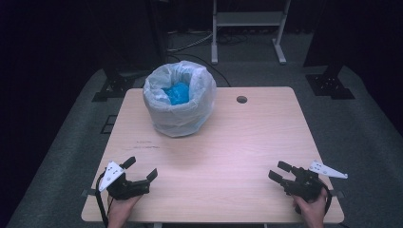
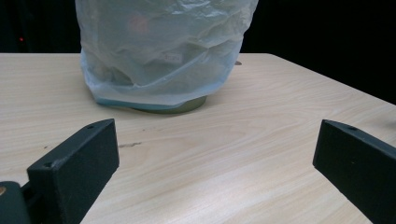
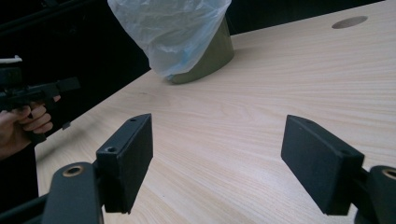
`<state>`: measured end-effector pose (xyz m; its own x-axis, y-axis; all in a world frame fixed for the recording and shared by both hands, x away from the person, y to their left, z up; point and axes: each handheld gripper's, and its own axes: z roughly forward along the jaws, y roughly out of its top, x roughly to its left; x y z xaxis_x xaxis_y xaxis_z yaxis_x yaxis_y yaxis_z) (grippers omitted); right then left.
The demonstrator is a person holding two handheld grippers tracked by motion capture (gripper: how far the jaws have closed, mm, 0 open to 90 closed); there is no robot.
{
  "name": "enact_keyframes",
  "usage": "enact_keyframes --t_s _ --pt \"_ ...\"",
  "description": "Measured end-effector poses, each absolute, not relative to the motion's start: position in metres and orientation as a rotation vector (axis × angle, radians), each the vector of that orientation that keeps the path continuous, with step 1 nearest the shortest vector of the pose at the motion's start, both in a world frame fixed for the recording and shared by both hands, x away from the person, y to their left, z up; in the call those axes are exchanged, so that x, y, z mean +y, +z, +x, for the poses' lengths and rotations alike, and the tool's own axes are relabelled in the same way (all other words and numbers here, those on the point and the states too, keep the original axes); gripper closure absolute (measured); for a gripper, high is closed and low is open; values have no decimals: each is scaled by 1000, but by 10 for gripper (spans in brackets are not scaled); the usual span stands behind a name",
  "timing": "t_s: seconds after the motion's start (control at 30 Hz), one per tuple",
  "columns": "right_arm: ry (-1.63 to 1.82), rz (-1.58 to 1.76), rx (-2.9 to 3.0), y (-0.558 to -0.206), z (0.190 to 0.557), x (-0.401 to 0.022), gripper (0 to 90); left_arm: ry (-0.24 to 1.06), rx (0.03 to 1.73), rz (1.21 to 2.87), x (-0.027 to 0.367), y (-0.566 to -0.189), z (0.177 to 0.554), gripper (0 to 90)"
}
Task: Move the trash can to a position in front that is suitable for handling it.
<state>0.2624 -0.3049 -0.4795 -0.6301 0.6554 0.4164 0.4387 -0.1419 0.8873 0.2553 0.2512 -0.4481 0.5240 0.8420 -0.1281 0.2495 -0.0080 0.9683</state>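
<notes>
1. While both hands rest at the near edge of the pale wooden table [image 1: 247, 137], the left gripper [image 1: 140, 169] and the right gripper [image 1: 279, 171] each stand with jaws spread wide and nothing between them.
2. Task item: a small olive-green bin lined with a crinkled translucent white plastic bag [image 1: 179, 99], upright at the far left-centre of the table, well apart from both grippers. A crumpled blue wad [image 1: 178, 93] lies inside it.
3. Step in hand, as I judge it: the approach, not yet begun; nothing is touched.
4. Next move likely calls for reaching forward to the bag's rim; the film is thin and slack, so a pinch on a fold, not the bin wall.
5. View notes: the high view looks down into the bin and gives the blue wad. The left gripper view gives the liner's hem hanging just short of the bin's base. The right gripper view gives the bare olive wall and, far left, the other hand [image 3: 21, 123].
</notes>
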Motion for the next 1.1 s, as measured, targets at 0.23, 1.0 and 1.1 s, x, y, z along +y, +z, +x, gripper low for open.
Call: enact_keyframes --t_s 0.23,1.0,1.1 --pt "1866 1256 1912 -478 260 -307 234 583 966 1549 246 -441 266 0" --pt "1820 1250 1960 -484 269 -301 228 594 1008 1492 236 -356 375 35" --pt "1814 1250 1965 -484 269 -301 228 576 1044 1467 233 -350 392 41"
